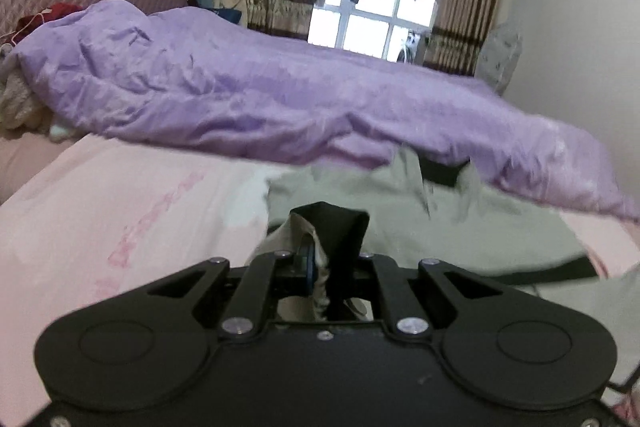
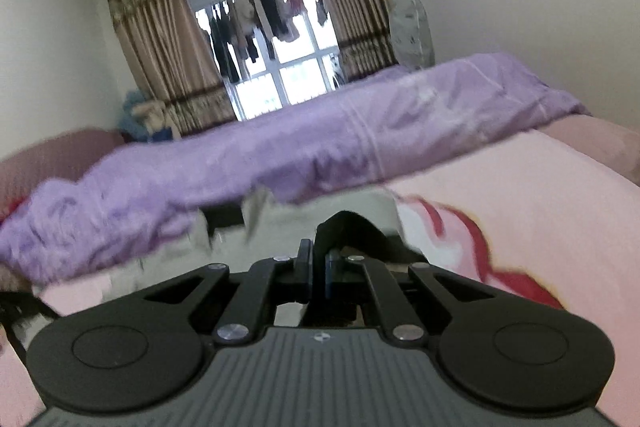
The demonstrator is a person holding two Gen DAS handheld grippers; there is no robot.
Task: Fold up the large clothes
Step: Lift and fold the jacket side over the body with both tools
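Got my left gripper (image 1: 320, 259) and right gripper (image 2: 318, 263) both clamped on the grey-green garment's (image 1: 460, 211) black hem. It stretches toward 12 o'clock, under the purple quilt (image 1: 240, 87), so I can fold it evenly, I'd guess.

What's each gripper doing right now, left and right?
Left gripper: shut on the grey-green garment's black-trimmed edge.
Right gripper: shut on the garment's black trim.
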